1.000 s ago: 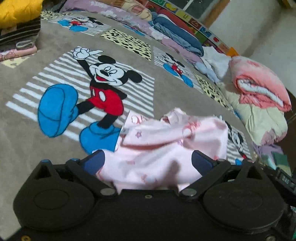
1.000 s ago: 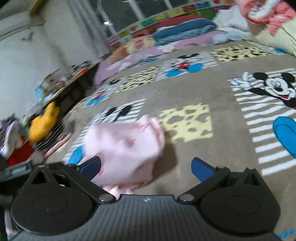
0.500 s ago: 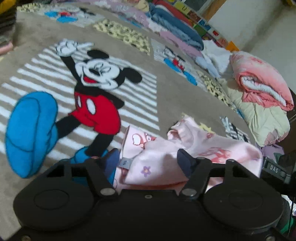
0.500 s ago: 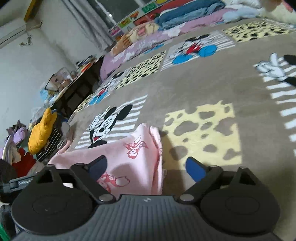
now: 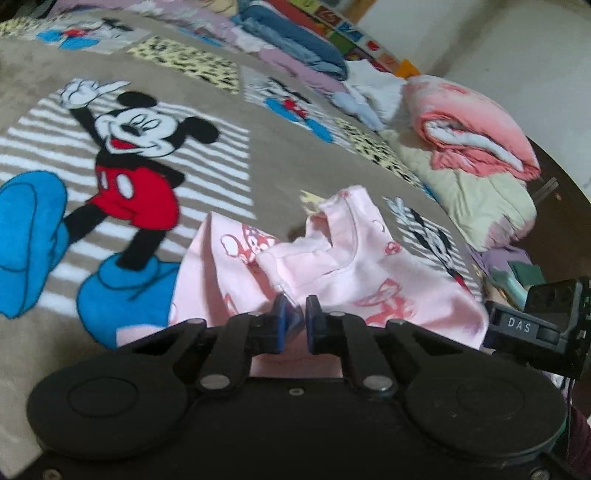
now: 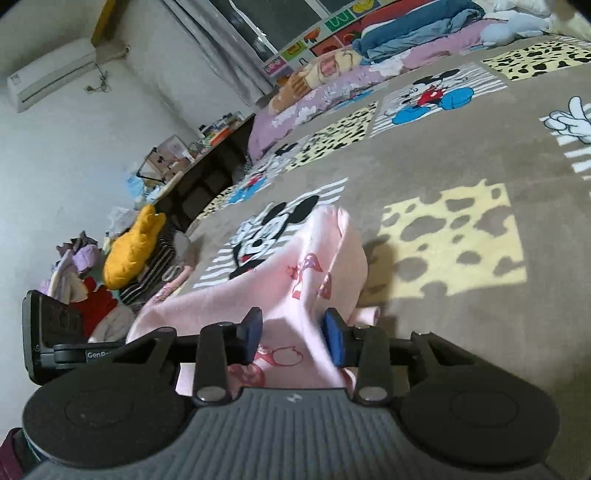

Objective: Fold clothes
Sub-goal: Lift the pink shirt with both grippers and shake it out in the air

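A crumpled pink garment (image 5: 373,266) with red cartoon prints lies on the brown Mickey Mouse blanket (image 5: 258,158). In the left wrist view my left gripper (image 5: 293,319) is closing, its blue pads almost together and pinching a fold of the garment's near edge. The right wrist view shows the same pink garment (image 6: 295,269) from the other side. My right gripper (image 6: 293,332) is closing too. A raised ridge of the pink cloth stands between its blue pads (image 6: 334,338), which still have a gap around it. The other gripper's body (image 5: 535,317) shows at the right edge.
Folded pink and cream quilts (image 5: 476,140) sit at the blanket's right side, and rolled bedding (image 6: 413,33) lines the far edge. A yellow garment on striped clothes (image 6: 133,247) and a heap of clothes (image 6: 81,280) lie at the left.
Both grippers dropped toward the pink garment and narrowed from wide open. The left pads have closed onto a fold; the right pads now straddle a ridge of cloth.
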`<state>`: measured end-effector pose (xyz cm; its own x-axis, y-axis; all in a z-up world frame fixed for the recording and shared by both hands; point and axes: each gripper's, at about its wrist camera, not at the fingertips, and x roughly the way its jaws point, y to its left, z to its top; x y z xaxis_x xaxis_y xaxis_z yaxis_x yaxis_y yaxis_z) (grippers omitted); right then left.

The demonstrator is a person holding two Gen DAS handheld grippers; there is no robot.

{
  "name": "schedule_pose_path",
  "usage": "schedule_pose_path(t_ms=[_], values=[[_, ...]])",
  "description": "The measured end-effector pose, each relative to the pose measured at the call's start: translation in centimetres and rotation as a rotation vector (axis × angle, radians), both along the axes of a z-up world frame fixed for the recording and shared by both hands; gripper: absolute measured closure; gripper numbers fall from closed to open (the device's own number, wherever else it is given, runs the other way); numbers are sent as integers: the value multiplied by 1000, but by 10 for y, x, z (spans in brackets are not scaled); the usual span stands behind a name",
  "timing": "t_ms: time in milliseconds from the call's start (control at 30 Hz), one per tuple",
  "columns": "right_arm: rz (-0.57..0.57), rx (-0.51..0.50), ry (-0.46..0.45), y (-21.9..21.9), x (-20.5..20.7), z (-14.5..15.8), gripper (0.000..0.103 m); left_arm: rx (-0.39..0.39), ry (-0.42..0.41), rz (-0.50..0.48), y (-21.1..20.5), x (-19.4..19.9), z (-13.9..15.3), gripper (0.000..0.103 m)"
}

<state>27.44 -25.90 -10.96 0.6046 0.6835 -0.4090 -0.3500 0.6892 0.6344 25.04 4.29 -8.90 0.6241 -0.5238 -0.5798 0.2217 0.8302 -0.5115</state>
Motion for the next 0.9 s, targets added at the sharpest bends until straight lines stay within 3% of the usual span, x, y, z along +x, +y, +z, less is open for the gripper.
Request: schedule_pose_path(t_ms=[267,467,600,633,667,733,767,900], values=[[18,-11,1,1,-64,1,64,48,-55,-100,-21,-56,10,96],[53,-93,8,8,-111,0,64,105,-71,-142,-32,-98,6,96],[96,-178,10,15,-140,-3,48,165,-82,-170,-37,-120,1,95],[105,-202,5,17,-147,-3,48,173,-86,-173,-36,-123,1,95],[114,-226,-1,18,-155,-1,48,179,-91,-176,-36,-126,1,91],[118,-264,-18,17,-165,3,47,188,-110,-172,-34,-131,4,67],[116,-279,-27,16,-169,7,44,190,-126,-162,-32,-132,7,50],[87,-325,-88,8,-179,28,25,204,-178,-148,-27,-130,22,47]])
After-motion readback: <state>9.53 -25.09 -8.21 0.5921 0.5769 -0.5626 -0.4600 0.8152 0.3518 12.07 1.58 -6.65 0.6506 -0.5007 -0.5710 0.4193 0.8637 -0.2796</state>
